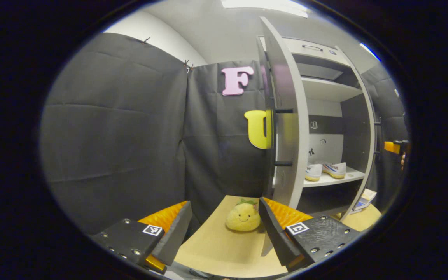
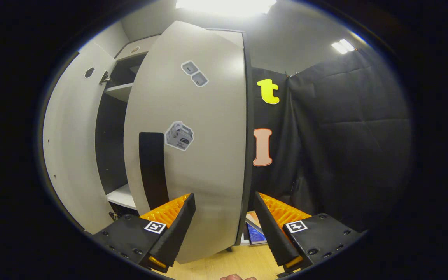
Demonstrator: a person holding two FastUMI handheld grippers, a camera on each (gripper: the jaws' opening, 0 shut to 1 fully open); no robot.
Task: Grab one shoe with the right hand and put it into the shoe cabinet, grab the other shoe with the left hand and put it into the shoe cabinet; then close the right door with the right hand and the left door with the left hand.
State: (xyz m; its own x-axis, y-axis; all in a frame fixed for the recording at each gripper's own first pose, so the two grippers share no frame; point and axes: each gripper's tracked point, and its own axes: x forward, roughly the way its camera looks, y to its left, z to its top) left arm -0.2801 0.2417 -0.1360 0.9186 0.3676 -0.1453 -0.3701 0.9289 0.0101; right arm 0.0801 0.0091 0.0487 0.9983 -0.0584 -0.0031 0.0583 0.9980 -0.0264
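Standing side by side, both shoes point(image 1: 325, 171) sat on the cabinet shelf point(image 1: 333, 179), right of frame. Left gripper point(image 1: 224, 223) was released beside the left door's edge point(image 1: 286, 128). Right gripper point(image 2: 224, 217) gaped, straddling the right door's edge point(image 2: 243, 155).

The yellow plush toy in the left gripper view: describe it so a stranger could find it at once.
Start at the tall grey shoe cabinet with its open left door. On the wooden floor by the foot of that door sits the plush toy. It is round, yellow and smiling, unlike the white shoes on the shelf.
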